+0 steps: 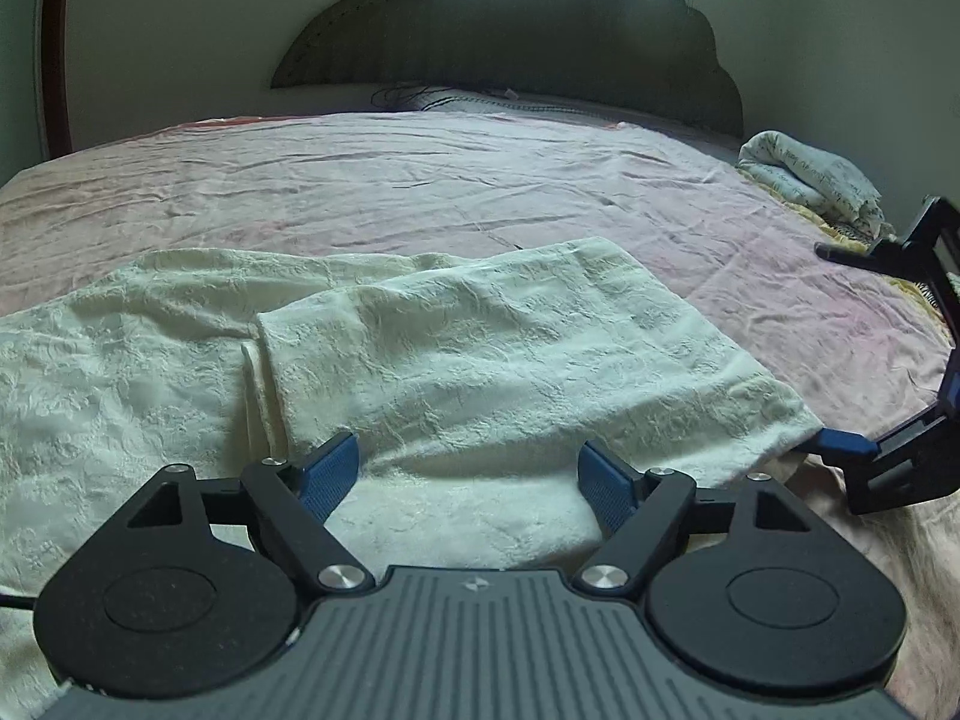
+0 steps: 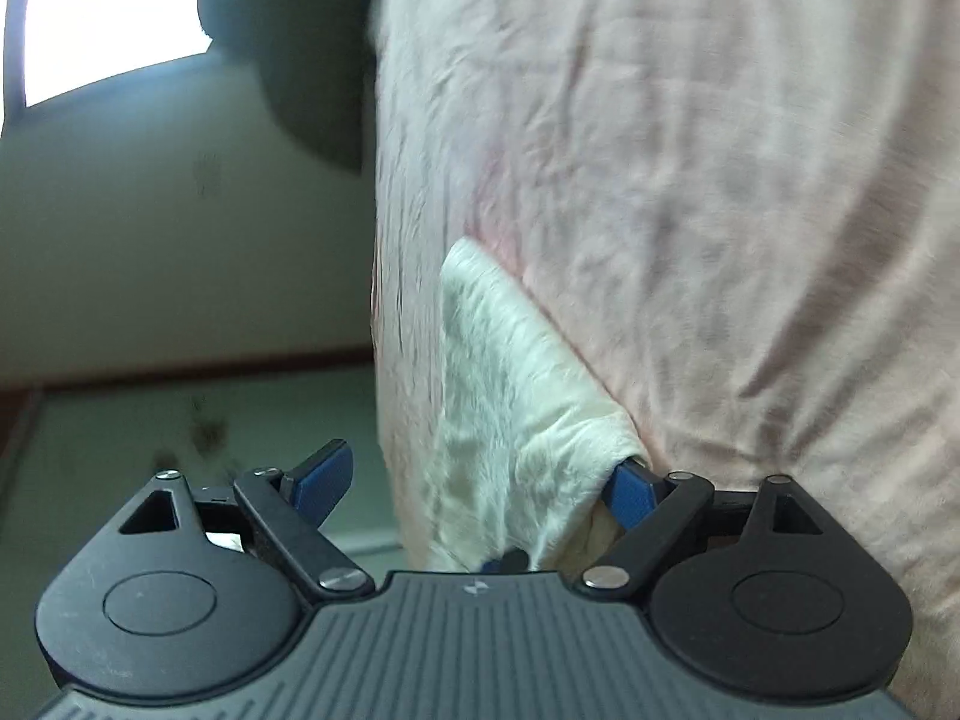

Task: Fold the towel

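A cream textured towel point(image 1: 480, 348) lies on the pink bedsheet point(image 1: 420, 180), its right part folded over onto the left part. My left gripper point(image 1: 468, 474) hovers open over the towel's near edge, with nothing between its blue pads. At the right edge my right gripper point(image 1: 840, 348) is turned on its side and open, with one blue fingertip point(image 1: 840, 441) at the towel's right corner. In the right wrist view the towel point(image 2: 510, 420) corner lies between the wide-apart fingers of the right gripper point(image 2: 480, 480), and the right pad point(image 2: 630, 492) touches the cloth.
A dark scalloped headboard point(image 1: 510, 30) stands at the far end of the bed. A folded printed blanket point(image 1: 810, 174) rests at the far right. Bare wrinkled sheet stretches beyond the towel. A bright window point(image 2: 90, 18) and a wall show past the bed's edge.
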`<state>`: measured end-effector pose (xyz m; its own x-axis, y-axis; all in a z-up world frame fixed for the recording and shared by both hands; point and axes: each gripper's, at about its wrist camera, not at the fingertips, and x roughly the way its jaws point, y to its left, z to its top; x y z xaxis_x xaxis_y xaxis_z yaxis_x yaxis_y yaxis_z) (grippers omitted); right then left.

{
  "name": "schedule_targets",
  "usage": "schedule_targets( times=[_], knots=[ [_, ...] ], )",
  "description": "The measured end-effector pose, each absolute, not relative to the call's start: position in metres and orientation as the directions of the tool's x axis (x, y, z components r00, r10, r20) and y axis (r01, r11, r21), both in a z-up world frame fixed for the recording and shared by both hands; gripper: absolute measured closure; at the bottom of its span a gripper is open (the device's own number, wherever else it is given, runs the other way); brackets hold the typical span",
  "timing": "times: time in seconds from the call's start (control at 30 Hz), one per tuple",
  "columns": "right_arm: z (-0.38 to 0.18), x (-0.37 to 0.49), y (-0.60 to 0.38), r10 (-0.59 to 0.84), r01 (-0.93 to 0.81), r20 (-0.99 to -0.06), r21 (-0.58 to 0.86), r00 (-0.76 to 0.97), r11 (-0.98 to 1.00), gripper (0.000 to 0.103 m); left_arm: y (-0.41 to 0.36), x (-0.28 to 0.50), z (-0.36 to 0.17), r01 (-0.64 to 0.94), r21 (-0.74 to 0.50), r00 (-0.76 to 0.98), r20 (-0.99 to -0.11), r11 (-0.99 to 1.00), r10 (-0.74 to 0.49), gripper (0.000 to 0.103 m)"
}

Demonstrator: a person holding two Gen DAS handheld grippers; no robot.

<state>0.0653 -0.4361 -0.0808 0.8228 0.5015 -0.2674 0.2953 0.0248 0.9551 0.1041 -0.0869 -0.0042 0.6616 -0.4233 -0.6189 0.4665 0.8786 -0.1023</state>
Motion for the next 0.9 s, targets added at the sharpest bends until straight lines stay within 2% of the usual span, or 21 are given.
schedule_targets(
  times=[0.1,0.17,0.23,0.27,0.33,0.43,0.47,0.53,0.57,0.67,0.83,0.9],
  knots=[
    [-0.080,0.061,-0.433,0.483,0.308,-0.320,0.945,0.815,0.106,0.037,-0.083,0.102,-0.006,0.464,-0.119,0.669,-0.602,0.878,-0.435,0.020],
    [-0.079,0.059,-0.432,0.489,0.306,-0.328,0.944,0.808,0.127,0.037,-0.081,0.103,0.000,0.444,-0.133,0.667,-0.611,0.886,-0.426,0.020],
    [-0.065,0.056,-0.430,0.523,0.326,-0.367,0.929,0.770,0.172,0.026,-0.077,0.103,0.015,0.429,-0.157,0.655,-0.625,0.890,-0.426,0.022],
    [-0.056,0.054,-0.430,0.537,0.312,-0.373,0.928,0.756,0.205,0.014,-0.073,0.100,0.026,0.437,-0.169,0.664,-0.602,0.883,-0.443,0.021],
    [-0.026,0.046,-0.431,0.537,0.236,-0.374,0.922,0.756,0.308,0.013,-0.066,0.094,0.049,0.456,-0.146,0.711,-0.534,0.878,-0.458,0.018],
    [0.010,0.049,-0.434,0.515,0.126,-0.341,0.905,0.787,0.406,0.007,-0.067,0.107,0.066,0.475,-0.142,0.728,-0.492,0.869,-0.478,0.004],
    [0.016,0.059,-0.434,0.514,0.091,-0.312,0.908,0.799,0.410,0.002,-0.071,0.120,0.066,0.473,-0.156,0.719,-0.501,0.867,-0.482,0.004],
    [0.022,0.089,-0.434,0.512,0.060,-0.281,0.912,0.812,0.405,0.002,-0.080,0.151,0.055,0.435,-0.162,0.700,-0.559,0.886,-0.446,0.006],
    [0.019,0.114,-0.432,0.532,0.053,-0.269,0.921,0.803,0.386,0.002,-0.085,0.165,0.048,0.397,-0.164,0.687,-0.600,0.903,-0.411,0.012],
    [-0.003,0.176,-0.423,0.579,0.129,-0.308,0.935,0.755,0.331,0.002,-0.094,0.195,0.026,0.317,-0.167,0.638,-0.691,0.934,-0.340,0.012],
    [-0.034,0.225,-0.401,0.576,0.231,-0.467,0.870,0.671,0.436,0.002,-0.094,0.198,0.005,0.318,-0.129,0.632,-0.709,0.939,-0.311,0.007],
    [-0.043,0.222,-0.405,0.580,0.203,-0.422,0.892,0.697,0.404,0.002,-0.099,0.195,0.002,0.338,-0.100,0.640,-0.704,0.936,-0.307,0.005]
  ],
)
